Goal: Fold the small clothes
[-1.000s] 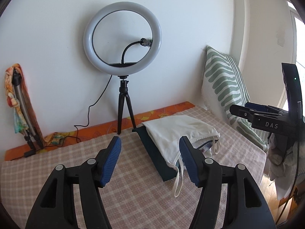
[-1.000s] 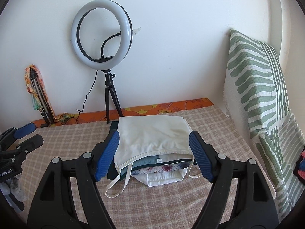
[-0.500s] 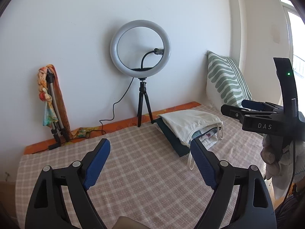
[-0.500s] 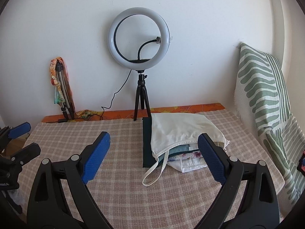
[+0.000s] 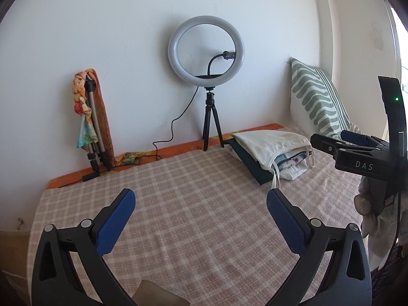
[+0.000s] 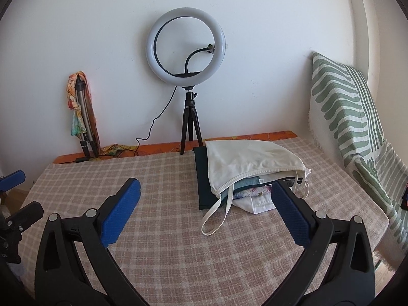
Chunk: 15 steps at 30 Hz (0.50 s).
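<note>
A stack of folded small clothes (image 6: 244, 176) lies on the checked bedspread (image 6: 165, 216), far right of the middle, with a cream strappy top (image 6: 244, 158) uppermost and a dark green piece beneath. In the left wrist view the same stack of clothes (image 5: 272, 153) sits well ahead and to the right. My left gripper (image 5: 201, 199) hangs over bare bedspread, its jaws opening wide with nothing between them. My right gripper (image 6: 206, 191) is short of the stack, jaws also opening, empty; its right finger (image 6: 288, 204) overlaps the stack's near edge in the picture.
A ring light on a small tripod (image 6: 187, 81) stands at the wall behind the stack, its cable trailing left. A folded tripod wrapped in a scarf (image 6: 81, 117) leans at the far left. A green-striped cushion (image 6: 352, 117) lines the right side.
Both grippers have pulled back from the stack and their jaws have spread wider. The cream top now lies free on the stack, farther away in both views.
</note>
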Each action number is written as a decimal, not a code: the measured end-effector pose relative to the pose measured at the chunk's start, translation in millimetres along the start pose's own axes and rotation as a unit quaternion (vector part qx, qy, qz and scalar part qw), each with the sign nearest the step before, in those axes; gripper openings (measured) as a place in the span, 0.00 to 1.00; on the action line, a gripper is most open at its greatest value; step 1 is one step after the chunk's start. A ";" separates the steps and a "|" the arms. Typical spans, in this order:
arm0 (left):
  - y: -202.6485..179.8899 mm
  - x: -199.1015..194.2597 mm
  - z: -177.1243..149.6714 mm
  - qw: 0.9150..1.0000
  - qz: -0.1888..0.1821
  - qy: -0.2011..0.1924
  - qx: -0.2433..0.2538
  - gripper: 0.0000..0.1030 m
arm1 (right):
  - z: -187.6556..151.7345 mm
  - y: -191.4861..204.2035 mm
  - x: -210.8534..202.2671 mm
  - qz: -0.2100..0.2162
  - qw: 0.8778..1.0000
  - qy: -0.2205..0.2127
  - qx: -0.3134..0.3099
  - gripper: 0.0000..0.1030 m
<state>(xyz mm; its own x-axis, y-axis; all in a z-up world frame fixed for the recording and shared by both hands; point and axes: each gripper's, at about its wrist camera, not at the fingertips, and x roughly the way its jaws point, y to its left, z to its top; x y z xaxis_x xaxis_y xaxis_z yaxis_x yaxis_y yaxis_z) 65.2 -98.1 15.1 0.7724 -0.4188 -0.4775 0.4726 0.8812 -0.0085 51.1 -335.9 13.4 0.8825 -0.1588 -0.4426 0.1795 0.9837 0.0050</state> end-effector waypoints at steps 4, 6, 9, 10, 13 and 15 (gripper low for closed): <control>5.3 4.3 -10.6 1.000 -0.004 0.004 -0.007 1.00 | -8.1 1.5 5.2 -0.012 1.000 -0.005 -0.001 1.00; 8.9 6.6 -15.4 1.000 -0.007 0.004 -0.012 1.00 | -11.8 1.8 8.1 -0.015 1.000 -0.006 -0.004 1.00; 15.0 12.8 -21.1 1.000 -0.007 0.012 -0.023 1.00 | -17.6 0.0 14.3 -0.017 1.000 -0.004 0.001 1.00; 16.3 14.8 -22.8 1.000 -0.008 0.015 -0.027 1.00 | -19.8 -0.8 16.4 -0.018 1.000 -0.004 0.003 1.00; 19.4 19.0 -26.8 0.999 -0.003 0.020 -0.032 1.00 | -25.3 -1.5 22.8 -0.025 1.000 -0.002 0.002 1.00; 19.8 20.0 -28.6 0.999 0.001 0.020 -0.030 1.00 | -27.2 -1.5 26.2 -0.027 1.000 0.000 0.001 1.00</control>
<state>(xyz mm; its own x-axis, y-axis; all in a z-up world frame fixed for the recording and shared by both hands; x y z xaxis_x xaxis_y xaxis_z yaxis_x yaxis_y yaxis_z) 77.8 -82.8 -19.8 0.7552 -0.4088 -0.5124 0.4434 0.8943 -0.0600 62.1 -339.2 -22.5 0.8720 -0.2110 -0.4416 0.2275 0.9736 -0.0160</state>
